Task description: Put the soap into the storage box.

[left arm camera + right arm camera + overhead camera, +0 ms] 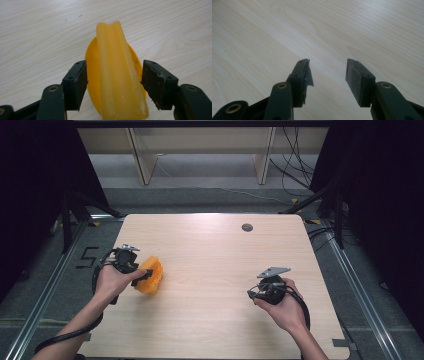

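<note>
The left gripper (pixel 145 275) sits over the yellow object (pixel 149 276) near the table's (pixel 220 270) left edge; its jaws stand apart on either side of the yellow object (pixel 117 75), pads clear of it. Well to the right of the yellow object, the right gripper (pixel 327 75) hovers above bare wood, jaws apart with nothing between them.

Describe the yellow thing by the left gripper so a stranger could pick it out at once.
Start from the light wooden table and look to its left side, where the left gripper points down. There lies the yellow object, between the open jaws with a gap on each side. It is a translucent, grooved bar over a rounded orange-yellow piece, the one coloured thing on the wood; the right gripper has bare wood under it.
</note>
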Action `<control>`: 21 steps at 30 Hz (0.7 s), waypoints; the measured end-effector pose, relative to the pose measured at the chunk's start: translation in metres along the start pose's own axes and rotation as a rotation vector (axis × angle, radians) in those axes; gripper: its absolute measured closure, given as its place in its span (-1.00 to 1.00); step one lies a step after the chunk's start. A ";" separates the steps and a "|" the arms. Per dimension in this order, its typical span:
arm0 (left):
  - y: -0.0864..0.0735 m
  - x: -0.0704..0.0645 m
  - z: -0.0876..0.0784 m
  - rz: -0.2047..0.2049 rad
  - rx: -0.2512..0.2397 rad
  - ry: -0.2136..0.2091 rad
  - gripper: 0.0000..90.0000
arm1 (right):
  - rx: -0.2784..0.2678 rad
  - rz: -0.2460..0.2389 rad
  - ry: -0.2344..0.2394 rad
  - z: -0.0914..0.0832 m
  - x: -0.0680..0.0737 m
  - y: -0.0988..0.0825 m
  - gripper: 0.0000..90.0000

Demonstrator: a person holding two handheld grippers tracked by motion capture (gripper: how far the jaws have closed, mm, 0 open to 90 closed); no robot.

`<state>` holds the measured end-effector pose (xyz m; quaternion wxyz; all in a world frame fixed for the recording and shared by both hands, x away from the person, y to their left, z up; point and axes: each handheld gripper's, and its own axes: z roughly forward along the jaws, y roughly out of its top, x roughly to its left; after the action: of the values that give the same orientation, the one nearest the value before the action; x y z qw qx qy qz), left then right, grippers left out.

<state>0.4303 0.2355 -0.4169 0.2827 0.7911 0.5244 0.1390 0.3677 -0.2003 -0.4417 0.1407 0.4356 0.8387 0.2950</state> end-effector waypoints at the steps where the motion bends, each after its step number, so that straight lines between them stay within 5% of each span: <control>1: 0.002 0.000 0.000 -0.005 0.016 -0.006 -0.14 | 0.002 0.001 0.000 0.000 0.000 0.000 0.19; 13: 0.013 -0.001 0.010 -0.069 0.128 0.007 0.14 | -0.006 -0.003 -0.004 0.001 -0.001 0.000 0.19; 17: 0.017 0.000 0.013 -0.031 0.173 0.036 0.24 | 0.003 0.006 -0.001 0.001 0.000 0.000 0.19; 21: 0.020 -0.004 0.016 -0.044 0.205 0.060 0.31 | 0.009 0.029 0.003 0.001 0.001 -0.001 0.19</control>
<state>0.4527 0.2214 -0.4176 0.1875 0.7995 0.5614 0.1019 0.3669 -0.1996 -0.4427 0.1331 0.4477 0.8340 0.2940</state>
